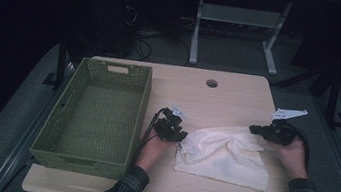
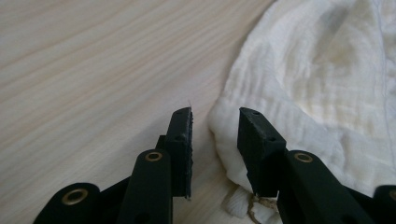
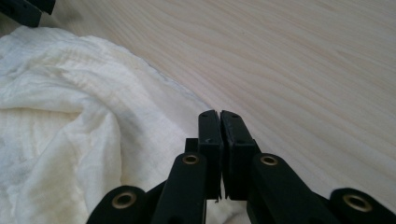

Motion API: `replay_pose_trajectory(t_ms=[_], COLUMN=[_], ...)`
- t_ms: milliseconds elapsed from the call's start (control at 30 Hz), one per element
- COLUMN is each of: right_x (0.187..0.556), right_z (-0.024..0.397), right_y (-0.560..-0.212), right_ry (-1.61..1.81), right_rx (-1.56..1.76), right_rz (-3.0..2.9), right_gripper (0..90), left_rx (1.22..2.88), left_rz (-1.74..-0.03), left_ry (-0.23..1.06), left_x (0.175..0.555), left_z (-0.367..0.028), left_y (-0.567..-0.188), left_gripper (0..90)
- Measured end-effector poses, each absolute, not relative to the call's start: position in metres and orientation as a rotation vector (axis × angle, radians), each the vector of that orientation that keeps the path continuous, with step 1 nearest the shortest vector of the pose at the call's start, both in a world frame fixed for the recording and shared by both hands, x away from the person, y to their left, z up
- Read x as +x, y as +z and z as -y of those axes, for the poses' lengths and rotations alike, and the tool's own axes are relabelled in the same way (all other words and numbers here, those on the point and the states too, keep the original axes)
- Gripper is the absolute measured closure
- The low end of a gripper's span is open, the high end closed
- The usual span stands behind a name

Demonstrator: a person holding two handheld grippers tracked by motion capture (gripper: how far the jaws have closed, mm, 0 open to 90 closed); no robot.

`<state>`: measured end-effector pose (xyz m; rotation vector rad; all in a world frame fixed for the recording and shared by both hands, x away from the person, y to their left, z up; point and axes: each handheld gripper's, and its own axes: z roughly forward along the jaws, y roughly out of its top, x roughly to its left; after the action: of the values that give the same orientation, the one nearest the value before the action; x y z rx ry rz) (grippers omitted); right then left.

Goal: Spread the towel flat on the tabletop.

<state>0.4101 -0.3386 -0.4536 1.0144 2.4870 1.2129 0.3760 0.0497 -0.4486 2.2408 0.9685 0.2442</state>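
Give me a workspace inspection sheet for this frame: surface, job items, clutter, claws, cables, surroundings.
Surface: light wood table, round hole near the far edge.
Job's things: cream cloth lying rumpled on the table; green woven basket at the left, nothing in it.
Clutter: nothing seen.
Grippers: left claw open, jaws on either side of the cloth's edge, pads not pressing. Right claw shut at the cloth's right edge; whether any cloth is pinched cannot be told.
Cables: black cable trails from the left claw; loose wires on the floor beyond the table.
Surroundings: dark room, white desk frame behind.
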Motion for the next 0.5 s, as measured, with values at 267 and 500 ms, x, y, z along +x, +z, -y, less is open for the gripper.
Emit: replay_pose_trajectory(t_ms=[267, 500], right_x=[0.409, 0.409], right_z=[0.338, 0.339], right_y=[-0.453, -0.448], right_ry=[1.211, 1.223], right_rx=[1.018, 1.006], right_rz=[-2.487, -2.474], right_gripper=[87.0, 87.0], left_rx=[2.294, 2.241], left_rz=[-0.939, -0.95], left_ry=[0.2, 0.289], left_x=[0.375, 0.378], left_z=[-0.043, -0.044], left_y=[-0.458, -0.441], left_gripper=[80.1, 86.1])
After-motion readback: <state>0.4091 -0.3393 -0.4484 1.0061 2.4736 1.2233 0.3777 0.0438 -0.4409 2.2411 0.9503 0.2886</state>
